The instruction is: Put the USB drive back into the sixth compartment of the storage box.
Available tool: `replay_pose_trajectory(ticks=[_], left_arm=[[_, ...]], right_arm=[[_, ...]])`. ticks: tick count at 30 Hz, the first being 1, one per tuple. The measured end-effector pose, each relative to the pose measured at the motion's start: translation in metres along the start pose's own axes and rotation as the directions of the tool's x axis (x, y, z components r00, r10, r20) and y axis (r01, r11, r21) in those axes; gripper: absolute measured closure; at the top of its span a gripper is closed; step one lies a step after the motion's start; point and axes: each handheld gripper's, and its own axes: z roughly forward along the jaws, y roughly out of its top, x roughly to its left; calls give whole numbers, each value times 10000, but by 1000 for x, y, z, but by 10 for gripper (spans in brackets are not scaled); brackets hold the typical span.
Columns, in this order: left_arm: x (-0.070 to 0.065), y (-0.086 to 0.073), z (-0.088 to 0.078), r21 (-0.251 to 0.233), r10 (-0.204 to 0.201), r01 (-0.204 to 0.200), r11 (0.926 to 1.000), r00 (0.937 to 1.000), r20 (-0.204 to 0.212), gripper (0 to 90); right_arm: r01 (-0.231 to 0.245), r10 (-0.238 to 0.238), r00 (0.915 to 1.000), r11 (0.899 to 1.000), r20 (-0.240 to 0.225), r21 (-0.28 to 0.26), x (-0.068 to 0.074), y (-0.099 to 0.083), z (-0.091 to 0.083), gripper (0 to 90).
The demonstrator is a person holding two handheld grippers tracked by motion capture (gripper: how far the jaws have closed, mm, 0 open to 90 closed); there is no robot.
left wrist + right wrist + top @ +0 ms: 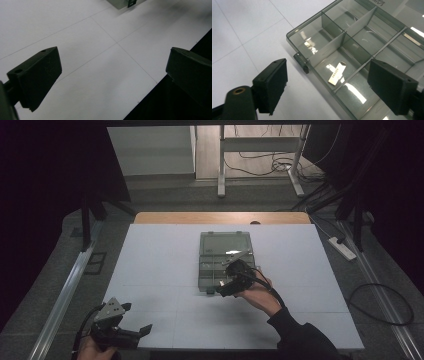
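Observation:
A clear grey compartment box (225,251) lies open in the middle of the white table (155,265), its lid folded back away from me. In the right gripper view a small white eraser (337,73) lies flat in one compartment near the box's rim (312,20), beside a dark latch (302,62). My right gripper (328,80) hovers open over that corner, and nothing is between its pads; the high view has the right gripper (227,287) at the box's near edge. My left gripper (136,317) rests open at the table's near left edge, and the left gripper (112,65) holds nothing.
A wooden strip (220,217) borders the table's far edge. A metal rail (65,290) runs along the floor on the left. A power strip (342,247) and cables lie on the floor to the right. Legs of a white stand (221,165) rise behind the table.

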Motion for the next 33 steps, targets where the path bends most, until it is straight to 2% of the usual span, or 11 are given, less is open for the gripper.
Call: replay_pose_trajectory(ticks=[9, 20, 33], left_arm=[[0, 0, 0, -13, -25, 25, 10000, 10000, 8, 1], [1, 0, 0, -23, -48, 48, 10000, 10000, 22, 0], [1, 0, -1, -29, -49, 49, 10000, 10000, 40, 0]], right_arm=[[72, -77, 9996, 9998, -287, -193, 2, -3, -5, 107], [129, -143, 9996, 9983, -253, -563, 6, -9, -13, 61], [74, -97, 9990, 9985, -425, -538, 9, -20, -20, 19]])
